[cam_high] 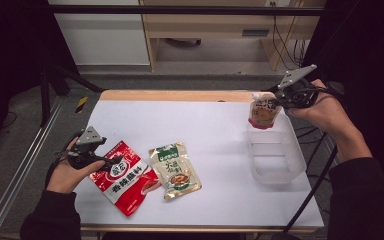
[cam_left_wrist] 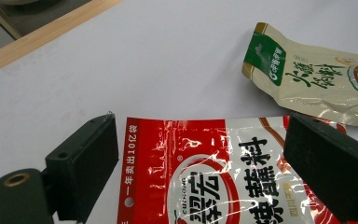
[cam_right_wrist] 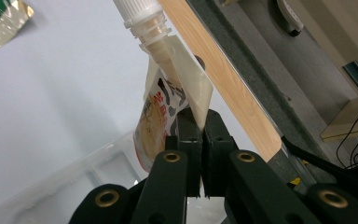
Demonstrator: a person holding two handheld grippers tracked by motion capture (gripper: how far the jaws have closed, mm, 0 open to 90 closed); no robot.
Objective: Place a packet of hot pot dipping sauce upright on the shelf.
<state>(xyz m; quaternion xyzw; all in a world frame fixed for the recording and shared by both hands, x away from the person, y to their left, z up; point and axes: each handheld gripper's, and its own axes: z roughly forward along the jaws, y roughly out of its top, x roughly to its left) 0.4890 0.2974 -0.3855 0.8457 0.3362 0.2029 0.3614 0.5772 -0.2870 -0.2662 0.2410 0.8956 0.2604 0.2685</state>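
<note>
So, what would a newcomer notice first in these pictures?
Probably the spouted pouch hanging in the air above the clear plastic bin at the table's right, pinched at its edge by the right gripper. Next, the red packet at the front left, lying between the open jaws of the left gripper, beside a cream packet.

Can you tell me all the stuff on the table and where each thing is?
table: one, white top with a wooden far edge, under everything.
red packet: one, red and white, lying flat at the near left, between the left gripper's open jaws.
cream packet: one, cream with a green top, lying flat beside the red packet.
spout pouch: one, cream and red, hanging above the bin's far end.
clear bin: one, see-through plastic, at the right.
left gripper: one, black, open.
right gripper: one, black, shut on the spout pouch.
</note>
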